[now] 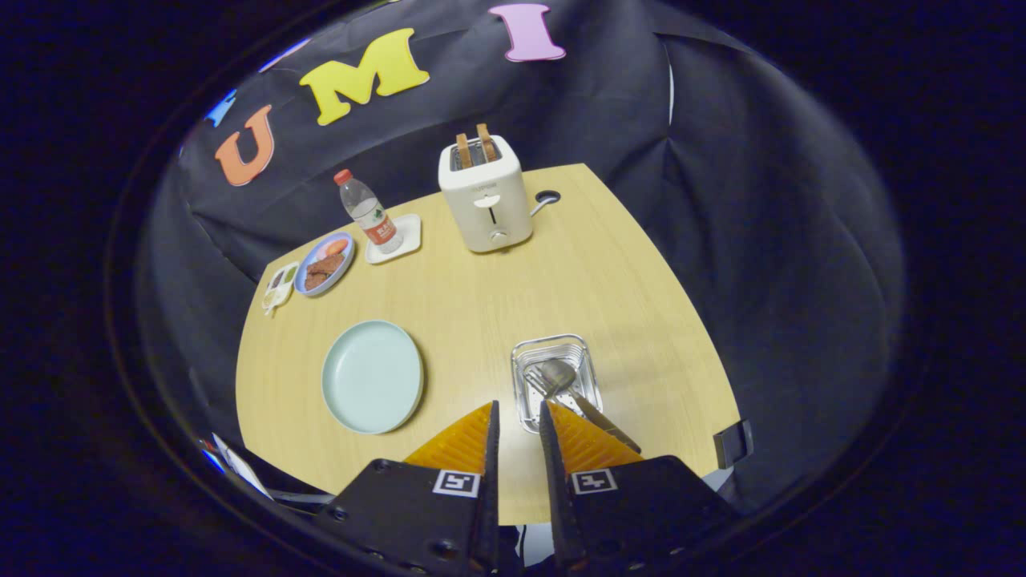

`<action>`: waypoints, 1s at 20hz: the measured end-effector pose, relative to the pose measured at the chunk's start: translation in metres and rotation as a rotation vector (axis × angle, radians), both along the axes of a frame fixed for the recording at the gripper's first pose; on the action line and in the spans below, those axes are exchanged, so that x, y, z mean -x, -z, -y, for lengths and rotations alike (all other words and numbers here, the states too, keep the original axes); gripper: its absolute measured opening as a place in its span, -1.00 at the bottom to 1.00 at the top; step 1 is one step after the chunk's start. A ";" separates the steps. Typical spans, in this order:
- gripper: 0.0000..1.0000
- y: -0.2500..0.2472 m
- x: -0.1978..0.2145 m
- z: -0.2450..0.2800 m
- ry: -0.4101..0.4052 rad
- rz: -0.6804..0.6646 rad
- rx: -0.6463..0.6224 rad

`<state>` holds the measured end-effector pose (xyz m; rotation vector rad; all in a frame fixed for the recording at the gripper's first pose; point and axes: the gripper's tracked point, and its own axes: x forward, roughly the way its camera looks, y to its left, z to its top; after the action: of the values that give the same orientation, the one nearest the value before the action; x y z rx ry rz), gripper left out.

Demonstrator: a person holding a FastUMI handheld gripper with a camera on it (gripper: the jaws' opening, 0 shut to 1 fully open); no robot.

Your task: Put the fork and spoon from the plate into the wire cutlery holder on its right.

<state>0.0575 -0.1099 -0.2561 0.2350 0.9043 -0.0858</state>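
A pale green plate (373,375) lies bare on the wooden table, ahead and left of my fingers. To its right stands the wire cutlery holder (556,377), with a spoon (559,373) and a fork (539,385) leaning inside it, their handles sticking out toward my right finger. My gripper (519,407) hovers above the table's near edge, just short of the holder. Its fingers stand a small gap apart with nothing between them.
A white toaster (486,196) with two slices of bread stands at the back of the table. Left of it are a water bottle (367,211) on a white coaster, a blue plate of food (325,264) and a small dish (280,286). A dark clamp (733,442) sits at the near right edge.
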 end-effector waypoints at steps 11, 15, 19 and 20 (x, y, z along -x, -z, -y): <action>0.38 -0.099 -0.006 -0.088 -0.096 0.293 0.052; 0.76 -0.154 -0.003 -0.101 -0.067 0.443 0.109; 0.95 -0.219 0.013 -0.114 -0.080 0.622 0.166; 0.94 -0.238 0.017 -0.113 -0.068 0.676 0.183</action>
<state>0.0403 0.0036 -0.0184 0.0510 0.2277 -0.0220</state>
